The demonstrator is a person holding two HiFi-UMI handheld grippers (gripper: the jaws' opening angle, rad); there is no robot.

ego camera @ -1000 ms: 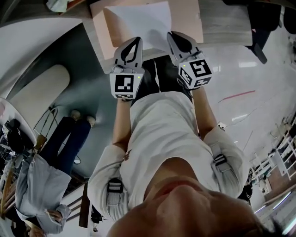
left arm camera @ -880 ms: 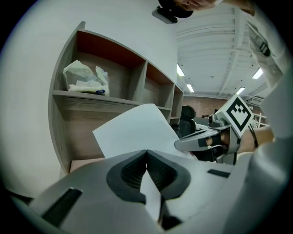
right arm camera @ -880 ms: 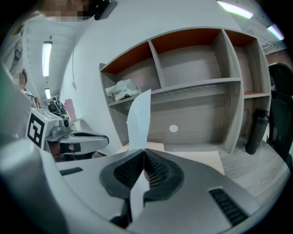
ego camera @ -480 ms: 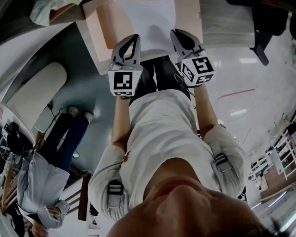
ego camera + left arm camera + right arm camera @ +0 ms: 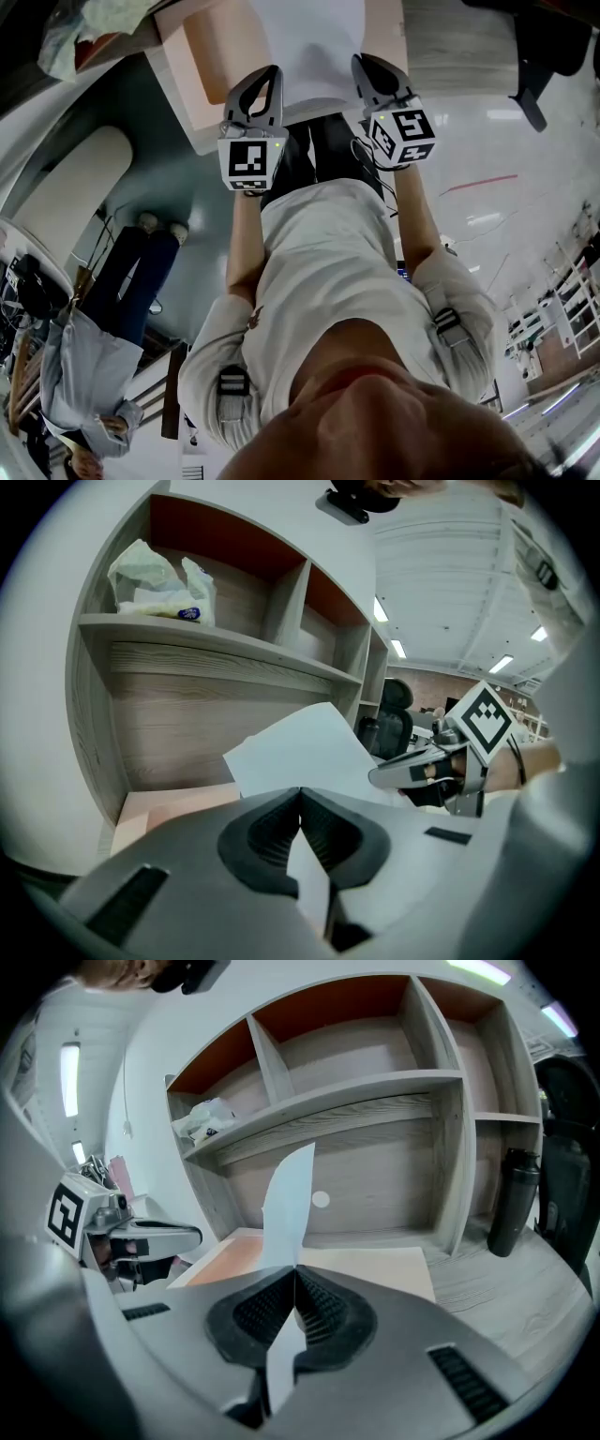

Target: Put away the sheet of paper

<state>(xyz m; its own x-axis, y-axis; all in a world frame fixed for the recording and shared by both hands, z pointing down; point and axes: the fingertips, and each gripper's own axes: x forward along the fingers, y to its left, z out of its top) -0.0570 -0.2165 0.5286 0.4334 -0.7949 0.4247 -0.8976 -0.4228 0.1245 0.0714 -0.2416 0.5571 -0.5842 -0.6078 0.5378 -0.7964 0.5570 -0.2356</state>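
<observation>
Paper, one white rectangular sheet (image 5: 309, 42), is held in the air in front of the pale grey wooden shelf unit (image 5: 375, 1101). This is probably where it is to be stored. The unit's wide lower bay stands free, so it looks the likeliest slot.

At the unit's foot lies a flat peach-coloured desk mat (image 5: 202, 56), and the sheet hangs over it, not resting on it.

The grey left gripper (image 5: 300, 794) and the grey right gripper (image 5: 296, 1274) are each clamped on the sheet's near edge, the ribbed pads pressed together with paper between them. They sit apart along that edge. Two pinch points probably keep so limp a thing spread and steerable rather than drooping from one corner.

A tall dark bottle (image 5: 514, 1199) stands in the unit's narrow right bay. A crumpled pale plastic bag (image 5: 155, 574) fills an upper left compartment, so neither is in the sheet's way.
</observation>
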